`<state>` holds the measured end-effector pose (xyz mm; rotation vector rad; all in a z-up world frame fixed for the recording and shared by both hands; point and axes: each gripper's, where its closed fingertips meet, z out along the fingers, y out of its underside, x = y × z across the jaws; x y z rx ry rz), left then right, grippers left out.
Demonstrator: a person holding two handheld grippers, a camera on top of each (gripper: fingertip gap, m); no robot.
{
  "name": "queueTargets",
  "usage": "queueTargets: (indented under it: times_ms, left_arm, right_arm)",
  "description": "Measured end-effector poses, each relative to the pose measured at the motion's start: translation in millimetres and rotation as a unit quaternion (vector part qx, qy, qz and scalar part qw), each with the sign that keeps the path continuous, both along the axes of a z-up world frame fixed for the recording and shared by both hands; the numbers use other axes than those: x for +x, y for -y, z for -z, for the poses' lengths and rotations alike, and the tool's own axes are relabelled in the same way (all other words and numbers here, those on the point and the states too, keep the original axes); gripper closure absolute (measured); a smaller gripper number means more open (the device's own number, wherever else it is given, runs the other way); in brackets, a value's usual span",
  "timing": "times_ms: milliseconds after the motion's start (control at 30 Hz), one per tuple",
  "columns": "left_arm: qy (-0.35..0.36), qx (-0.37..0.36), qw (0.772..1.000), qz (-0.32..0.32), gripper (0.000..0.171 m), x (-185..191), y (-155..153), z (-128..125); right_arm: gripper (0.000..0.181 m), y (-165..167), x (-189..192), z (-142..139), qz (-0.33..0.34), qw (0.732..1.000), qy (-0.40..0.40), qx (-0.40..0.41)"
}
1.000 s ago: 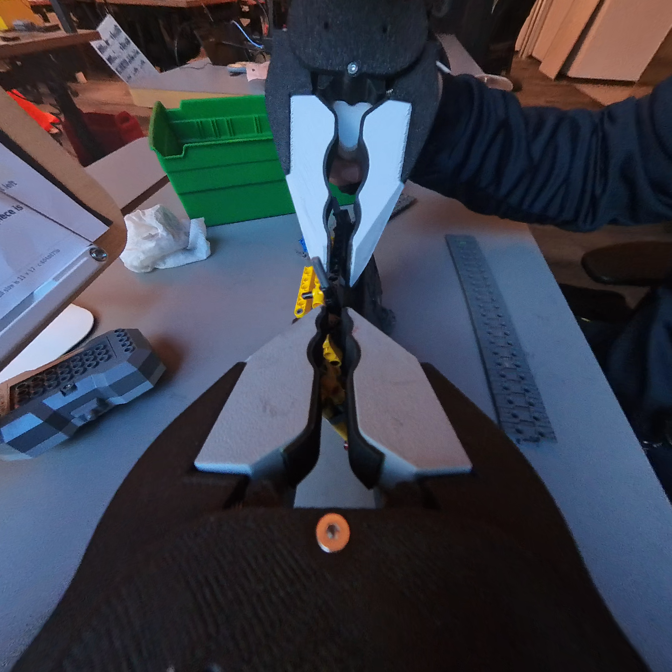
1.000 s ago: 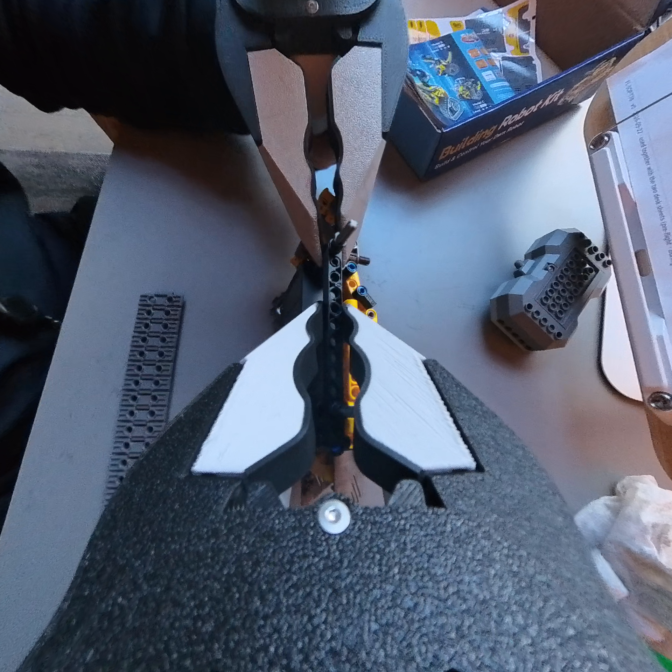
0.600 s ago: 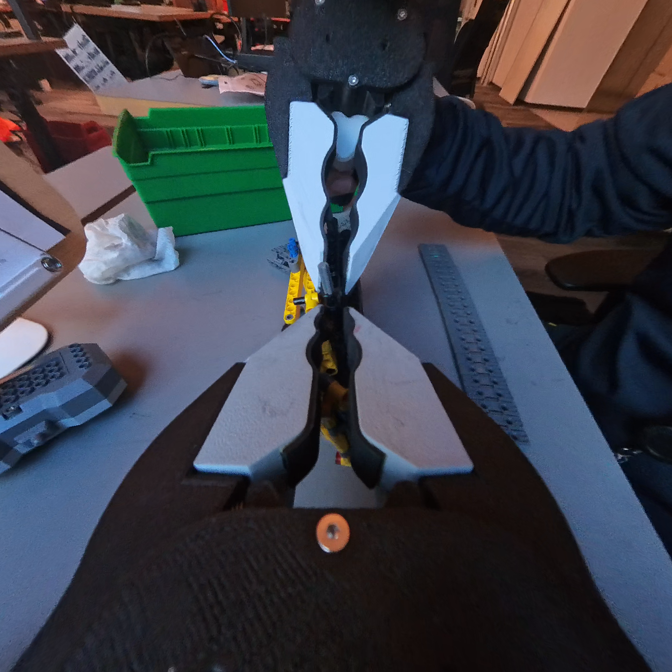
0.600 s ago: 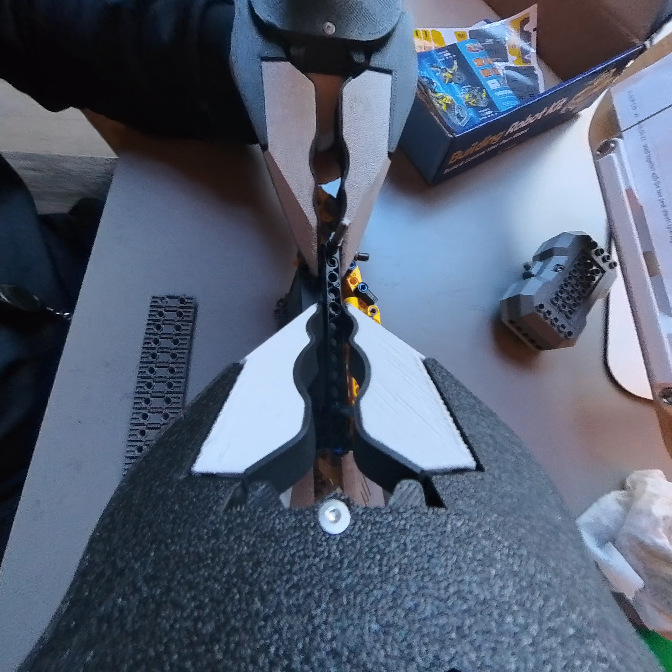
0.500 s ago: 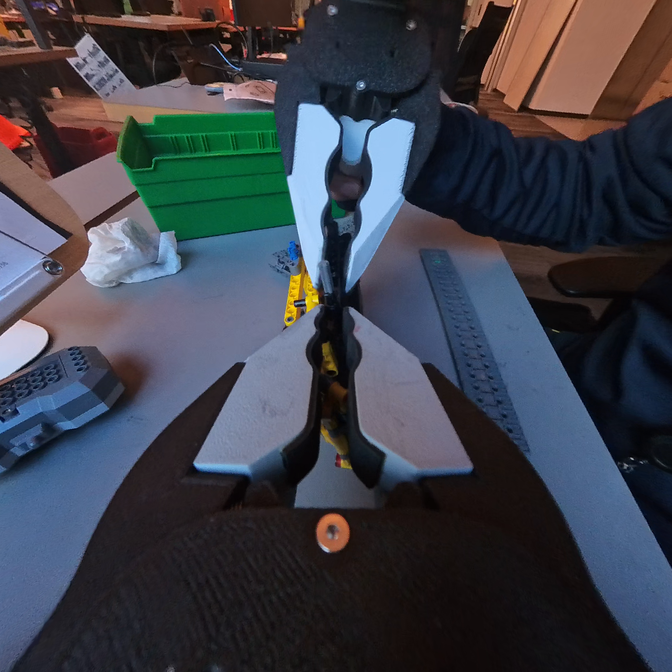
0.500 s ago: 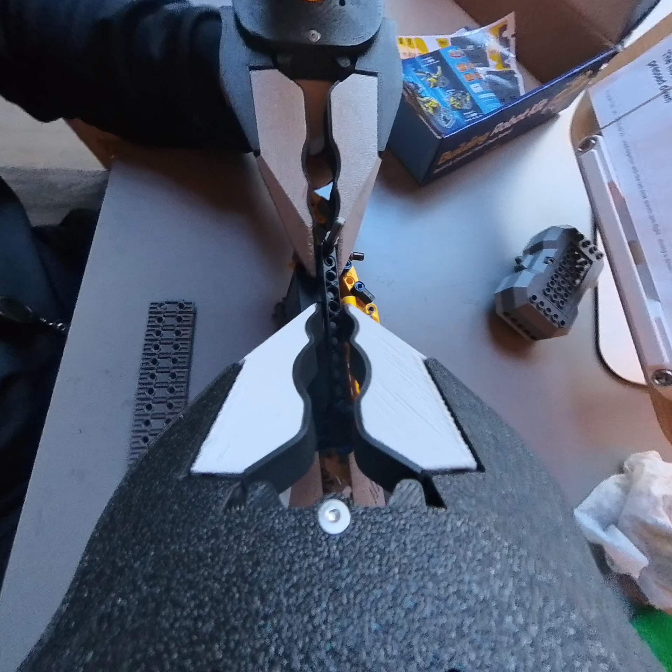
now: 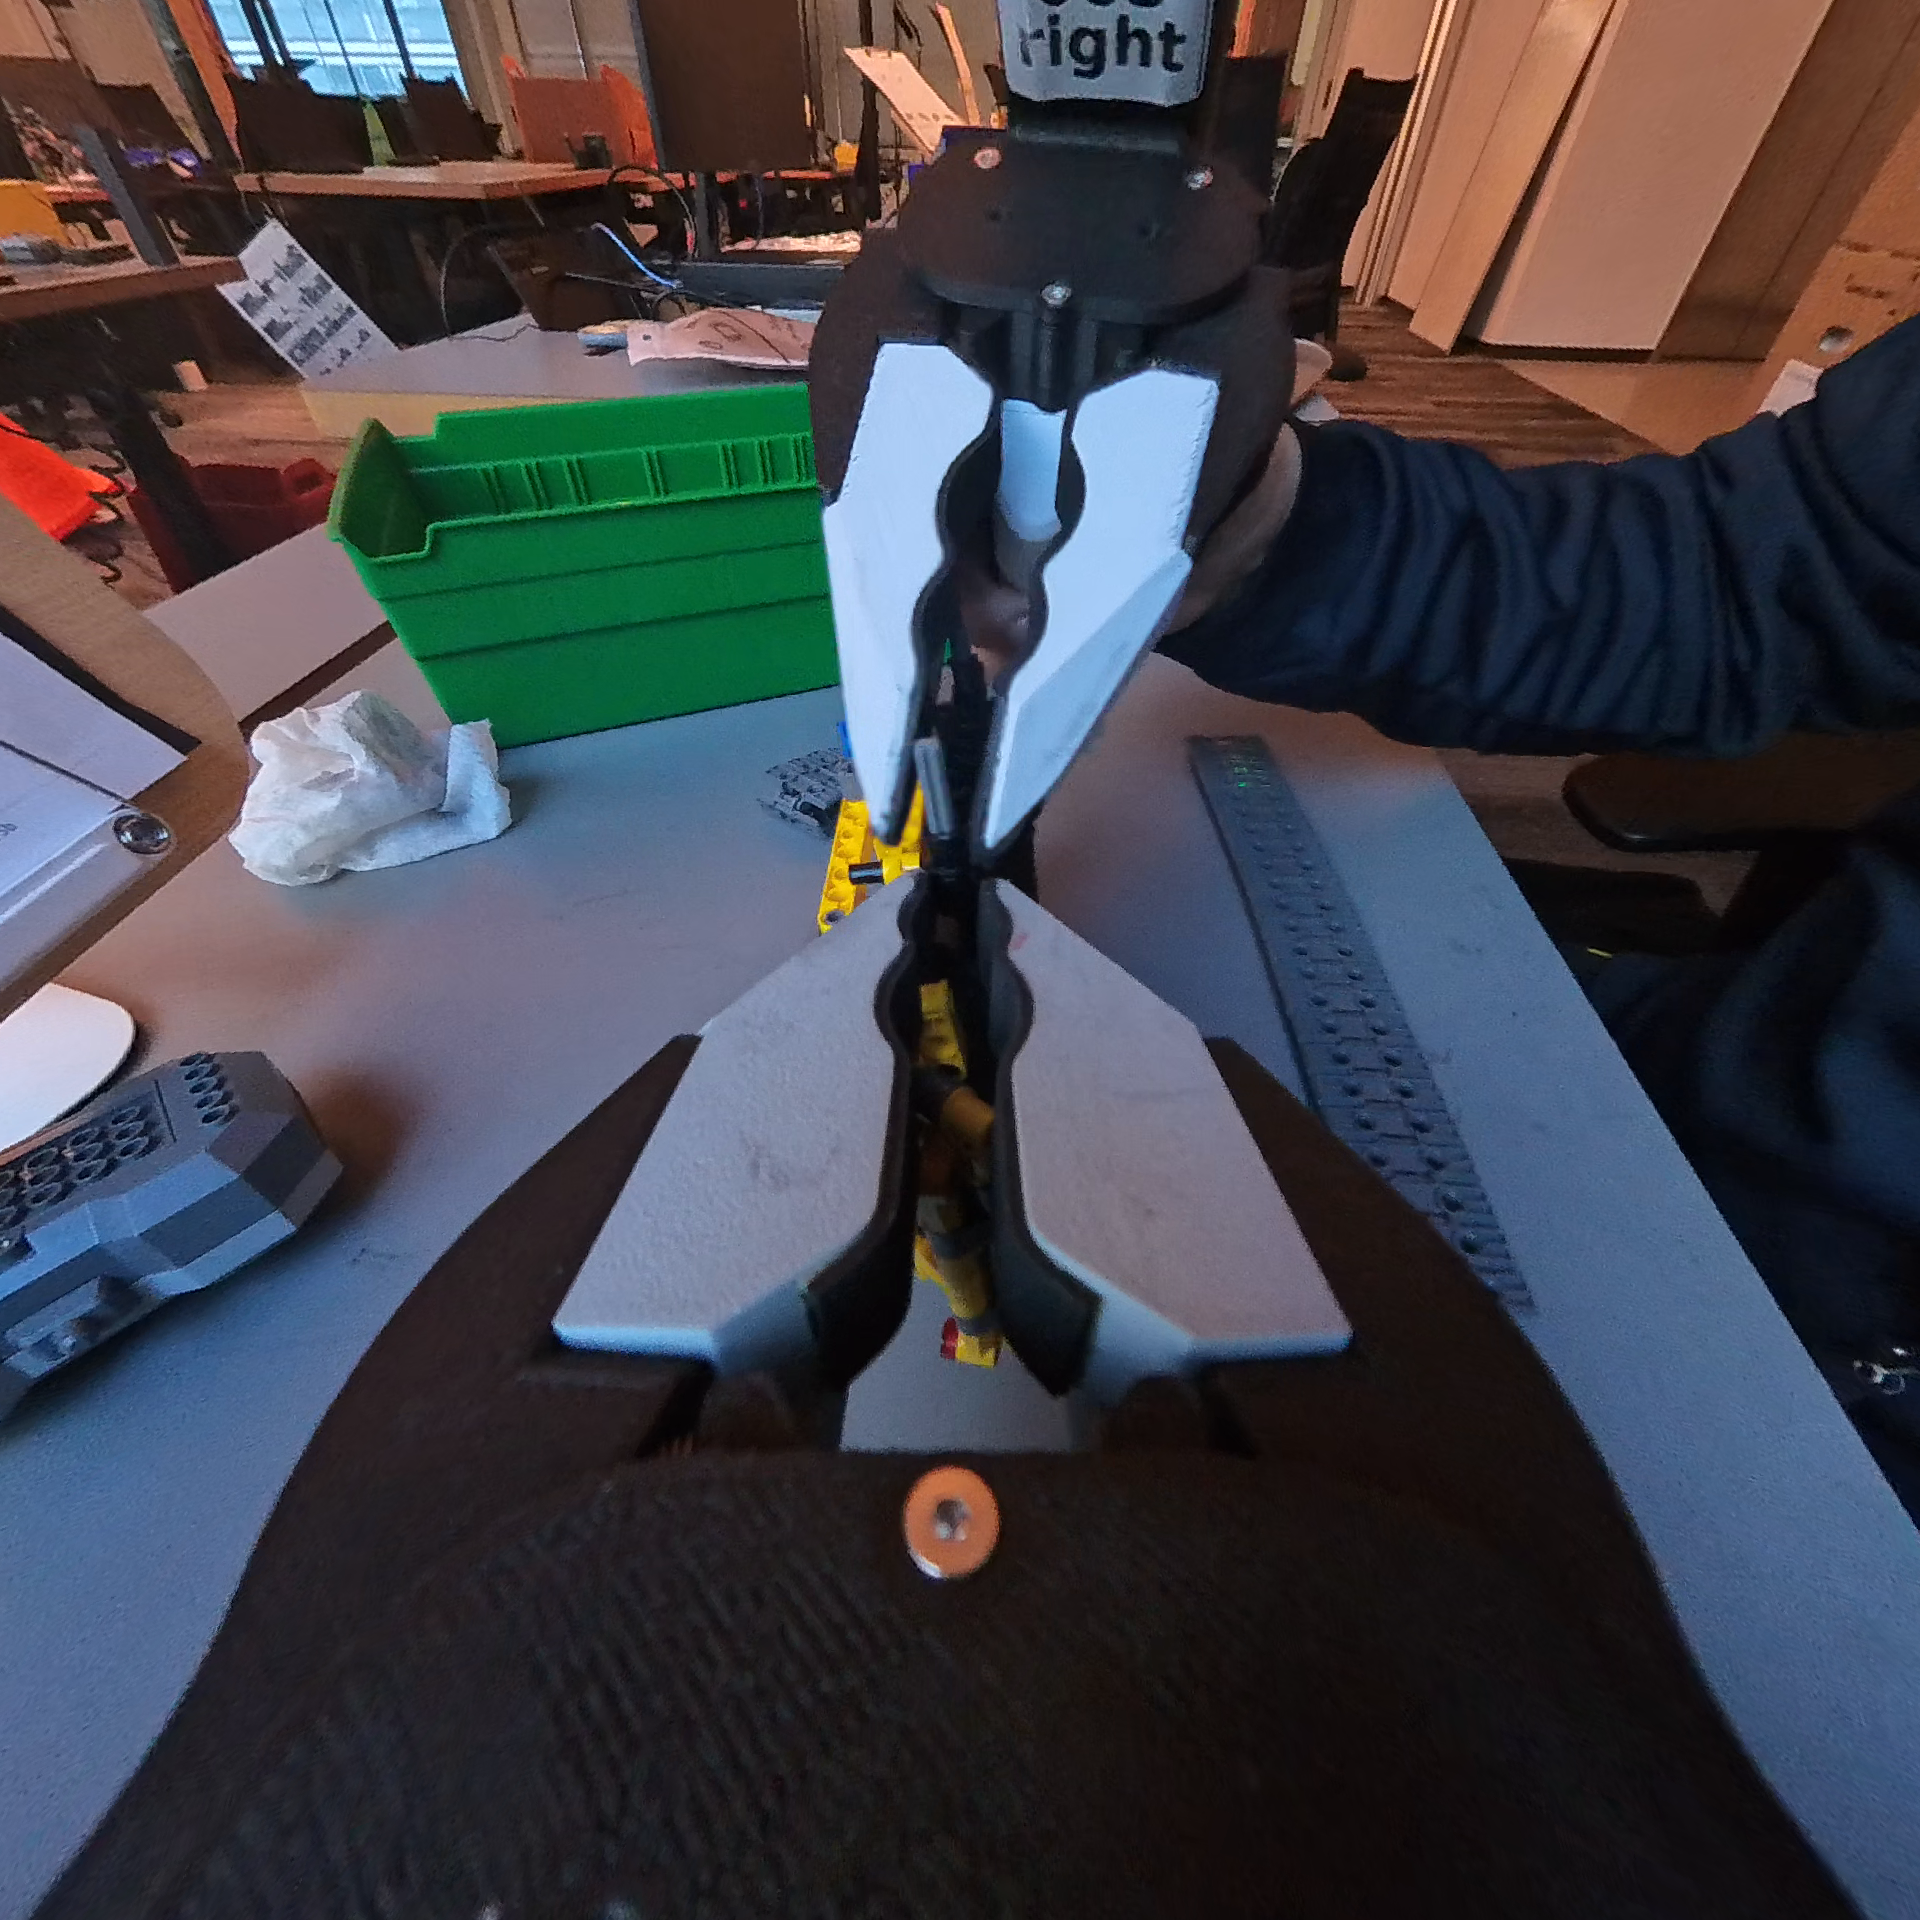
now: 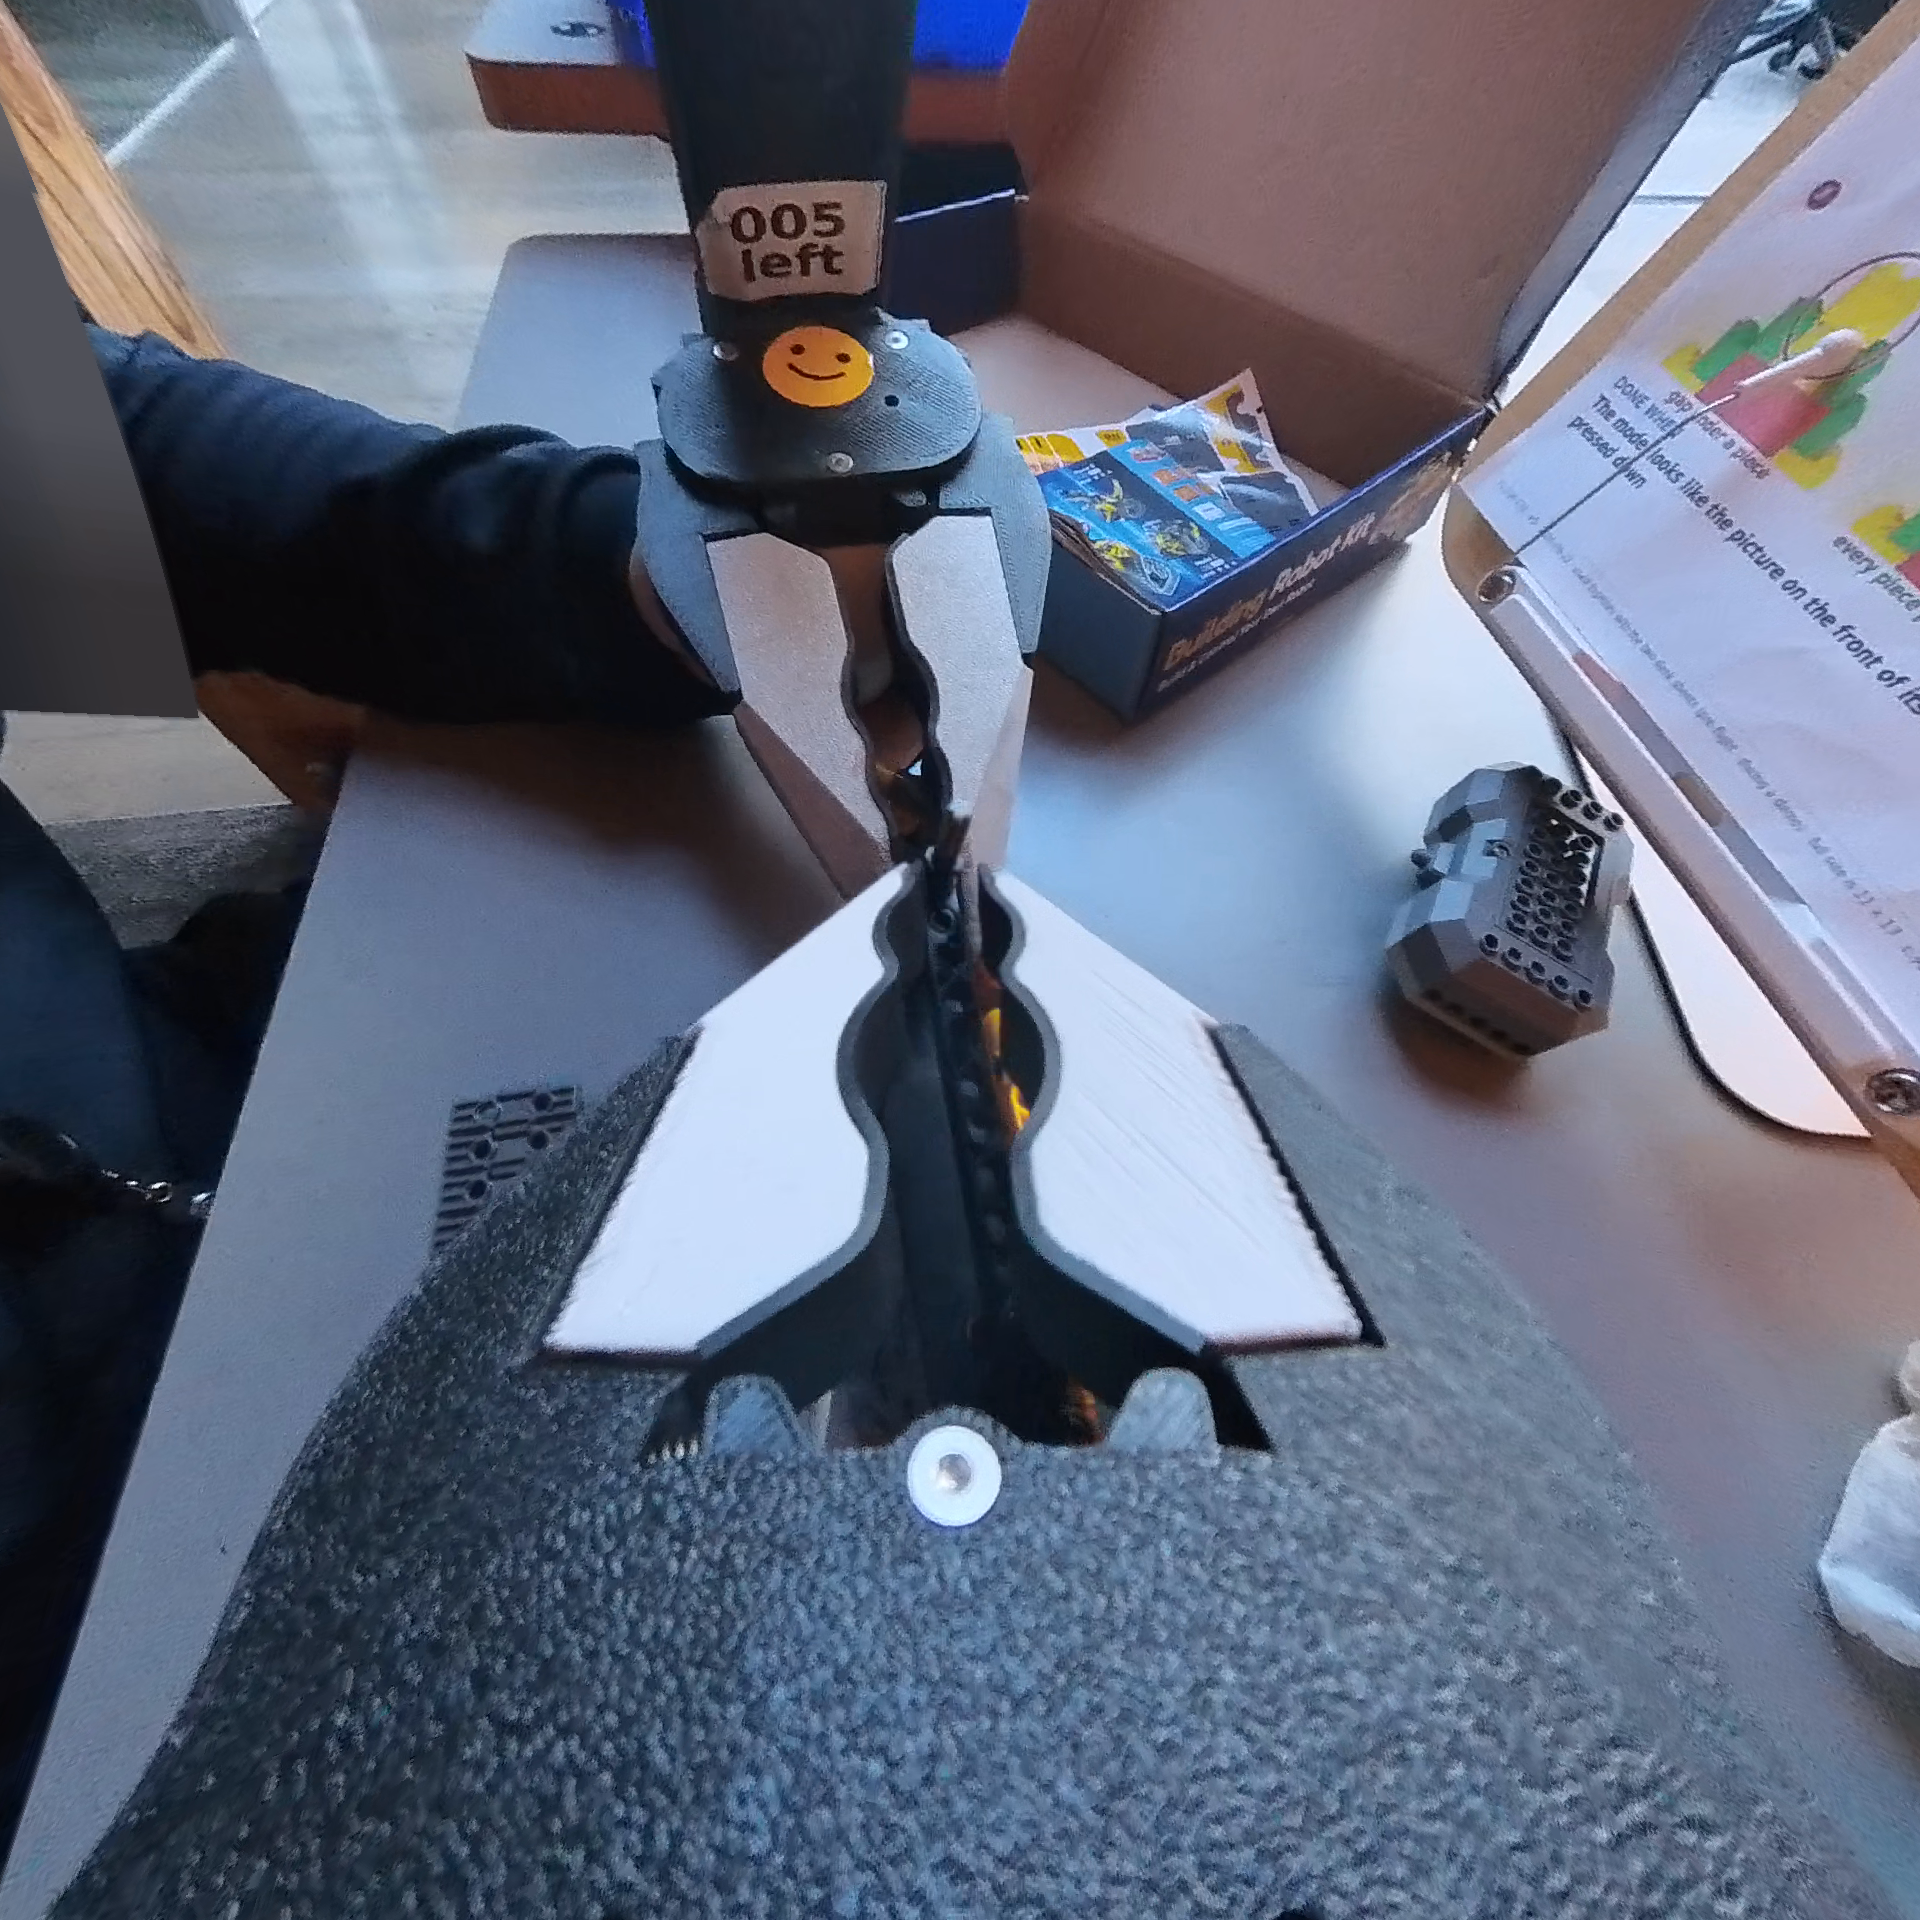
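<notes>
right tongs: your pair, clamped on a black holed beam
left tongs: tip-to-tip opposite, gripping the beam's far end
grey block: near the surface's right edge

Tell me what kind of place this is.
Probably a shared workshop or lab: rows of worktables behind, a green parts bin and an open building-kit box on the grey table.

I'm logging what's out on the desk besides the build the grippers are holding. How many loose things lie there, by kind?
Grey studded block: 1
Black perforated strip: 1
Crumpled white tissue: 1
Green bin: 1
Open blue kit box: 1
Total: 5
</notes>
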<state>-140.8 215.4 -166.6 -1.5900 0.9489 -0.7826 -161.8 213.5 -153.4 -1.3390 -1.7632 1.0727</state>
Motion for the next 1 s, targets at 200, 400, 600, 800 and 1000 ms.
queueTargets:
  times_ms: [200,400,600,800,1000]
  left_arm:
    - [-0.004,0.005,1.0,-0.002,0.166,1.2,-0.1,0.6]
    - [0.013,0.009,1.0,-0.001,0.16,2.8,0.2,-3.4]
    - [0.007,0.038,0.999,-0.013,0.165,5.1,0.6,-6.6]
    - [0.048,0.003,0.999,-0.008,0.165,2.7,-2.4,-9.9]
    - [0.058,-0.005,0.998,-0.022,0.165,-1.1,-5.9,-13.1]
  right_arm:
    - [0.177,3.3,0.0,1.1,-0.004,1.0,0.001,-0.015]
    - [0.178,6.9,1.3,-1.8,-0.005,0.999,-0.018,-0.034]
    - [0.179,5.8,2.8,-5.6,0.0,0.999,-0.03,-0.027]
    - [0.18,0.3,0.1,-11.3,0.018,0.997,-0.073,-0.021]
    - [0.181,-4.0,-2.9,-16.1,0.025,0.994,-0.099,-0.039]
